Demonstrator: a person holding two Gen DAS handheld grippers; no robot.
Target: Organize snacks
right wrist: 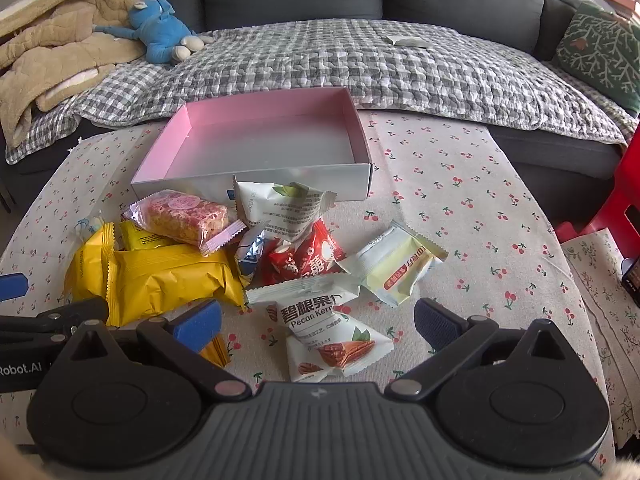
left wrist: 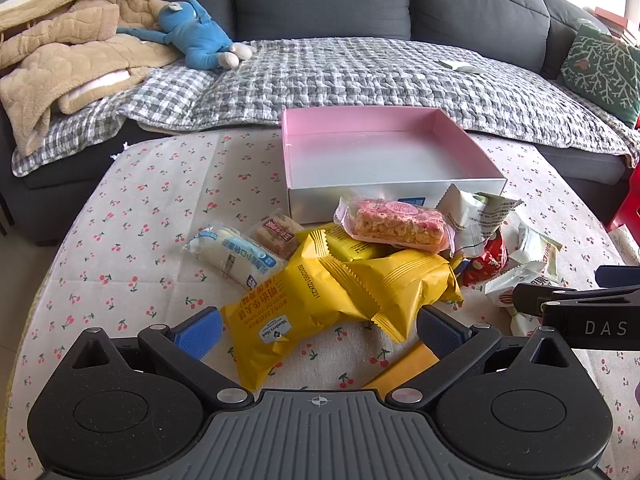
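Note:
An empty pink-lined box [left wrist: 304, 128] [right wrist: 360, 132] stands at the far side of the table. In front of it lies a pile of snack packets: yellow packets [left wrist: 304, 304] [right wrist: 168, 276], a pink cereal bar [left wrist: 400, 224] [right wrist: 186, 216], a white-blue roll [left wrist: 232, 256], a red packet [right wrist: 304, 256], a pale yellow packet [right wrist: 396, 264] and a white pecan packet [right wrist: 332, 336]. My left gripper [left wrist: 320, 332] is open, its fingers on either side of a yellow packet. My right gripper [right wrist: 318, 324] is open around the pecan packet.
The table has a cherry-print cloth [left wrist: 160, 200] [right wrist: 480, 200]. Behind it is a grey sofa with a checked quilt [left wrist: 360, 72], a beige blanket [left wrist: 60, 48] and a blue plush toy [left wrist: 192, 36]. A red stool [right wrist: 628, 176] stands at the right.

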